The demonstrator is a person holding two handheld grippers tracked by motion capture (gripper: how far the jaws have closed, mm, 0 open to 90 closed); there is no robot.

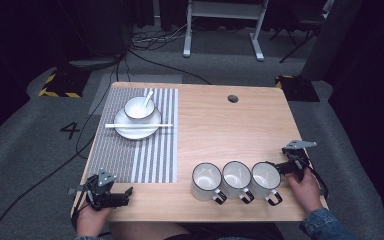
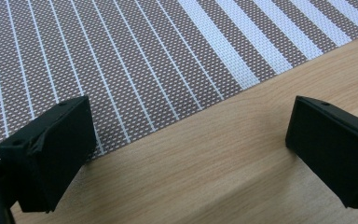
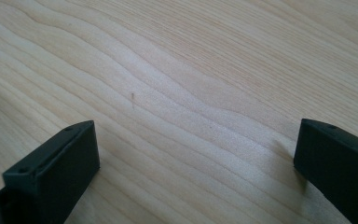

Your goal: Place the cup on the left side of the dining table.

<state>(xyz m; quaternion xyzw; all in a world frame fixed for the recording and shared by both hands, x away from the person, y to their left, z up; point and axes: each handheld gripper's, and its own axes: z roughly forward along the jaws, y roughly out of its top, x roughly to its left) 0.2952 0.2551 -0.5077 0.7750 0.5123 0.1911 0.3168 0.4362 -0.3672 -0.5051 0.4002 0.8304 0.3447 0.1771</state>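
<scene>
Both hand-held grippers sit idle near the tabletop's near edge. Left hand-held gripper (image 1: 111, 192) is at the near left corner, jaws spread wide with nothing between them, just off the near edge of the striped placemat (image 1: 150, 150). Right hand-held gripper (image 1: 286, 165) is near the right edge, jaws wide apart over bare wood, empty, just beside the rightmost enamel mug (image 1: 266, 179). Three white enamel mugs stand upright in a touching row along the near edge: left mug (image 1: 206, 181), middle mug (image 1: 236, 178), handles toward the person. Plate (image 1: 136, 129) with bowl (image 1: 139, 107), spoon and chopsticks (image 1: 138, 125) sits at the far end of the placemat. Risk, as I judge it: the mugs are packed tight, so gripping the rightmost could knock its neighbour, and a slick enamel rim could slip from the jaws.
</scene>
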